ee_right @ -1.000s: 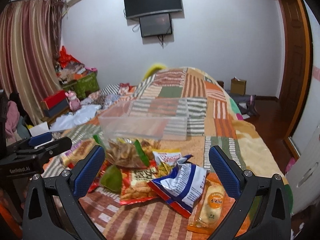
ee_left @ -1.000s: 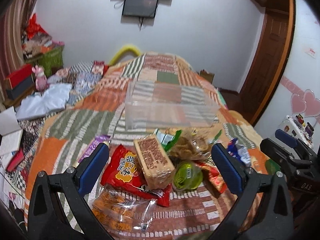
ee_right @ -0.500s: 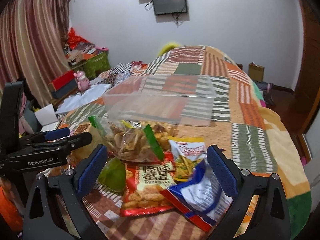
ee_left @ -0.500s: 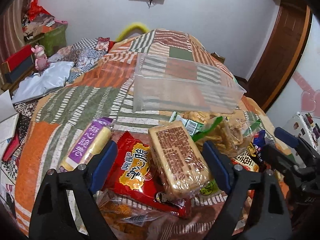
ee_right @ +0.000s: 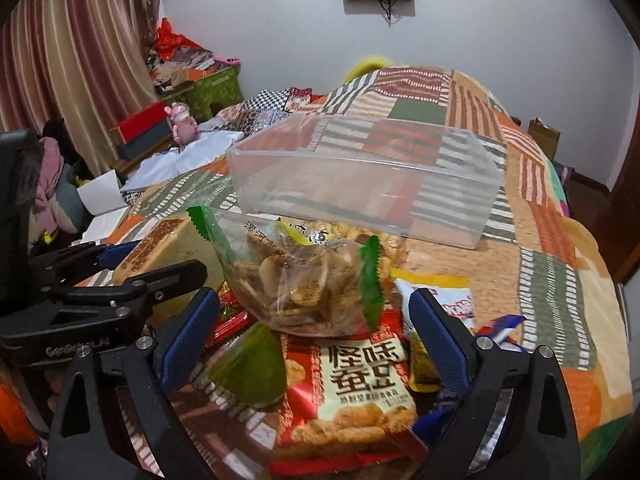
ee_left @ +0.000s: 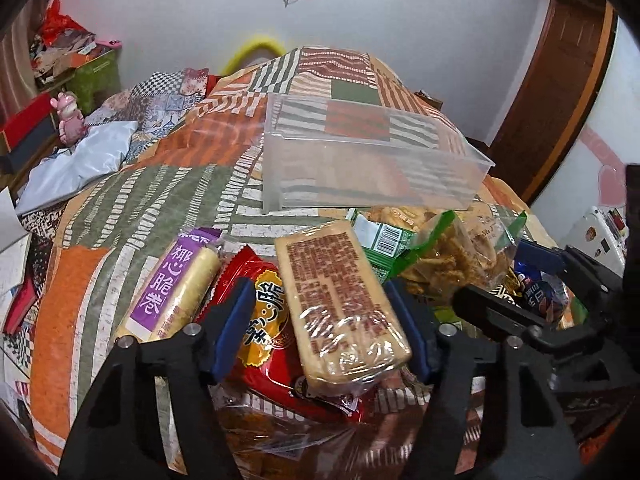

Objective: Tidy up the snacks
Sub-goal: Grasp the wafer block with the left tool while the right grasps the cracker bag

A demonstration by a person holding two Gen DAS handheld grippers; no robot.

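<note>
A patchwork bed (ee_left: 168, 184) fills the room, a clear bin (ee_left: 360, 160) at its middle. Snacks (ee_right: 320, 276) are piled at the near edge, partly overlapping. Both grippers (ee_left: 320, 328) (ee_right: 312, 336) hover with jaws released.

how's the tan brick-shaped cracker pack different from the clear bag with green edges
The cracker pack is a flat, stiff rectangular block with tidy edges; the green-edged bag is puffy and crumpled. The pack's wrap carries dense brown print, while the bag is see-through, showing loose fried pieces. The pack sits between the left gripper's open fingers; the bag lies ahead of the right gripper. Both rest on the snack pile, outside the clear bin.
</note>
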